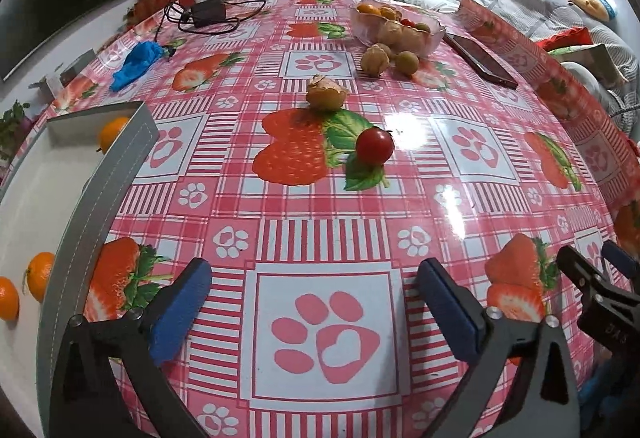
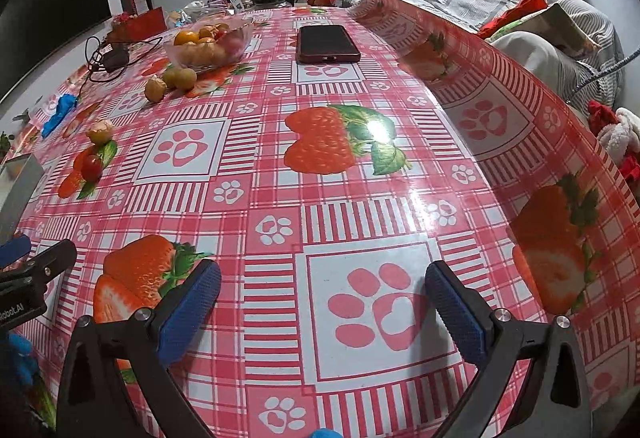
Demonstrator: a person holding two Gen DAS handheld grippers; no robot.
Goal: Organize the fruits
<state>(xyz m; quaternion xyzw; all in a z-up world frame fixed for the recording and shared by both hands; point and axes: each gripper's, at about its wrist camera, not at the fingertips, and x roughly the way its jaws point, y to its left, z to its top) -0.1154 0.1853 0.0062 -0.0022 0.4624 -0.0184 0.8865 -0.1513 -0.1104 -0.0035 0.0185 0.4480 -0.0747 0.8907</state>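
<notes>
The bench [image 1: 320, 197], under a glossy strawberry-print cloth, stretched ahead of both claws. The grey tray [image 1: 120, 165] lay just left of the left claw [image 1: 316, 302], with three oranges [image 1: 40, 274] visible inside. Far ahead and to the right sat the glass bowl [image 1: 400, 29] heaped with mixed fruit, too piled to count. A dark phone [image 2: 328, 43] lay far ahead of the right claw [image 2: 322, 308].

Four loose fruits waited ahead of the left claw: two husked ones and a green one [image 1: 407, 62] by the bowl, then one cherry tomato [image 1: 374, 145] nearest. The tomato looked light, smooth and easily crushed, likely to roll; a gentle pinch across its middle seemed best. The husked fruit [image 1: 326, 93] looked papery and fragile.

Both claws stood apart, holding nothing.
</notes>
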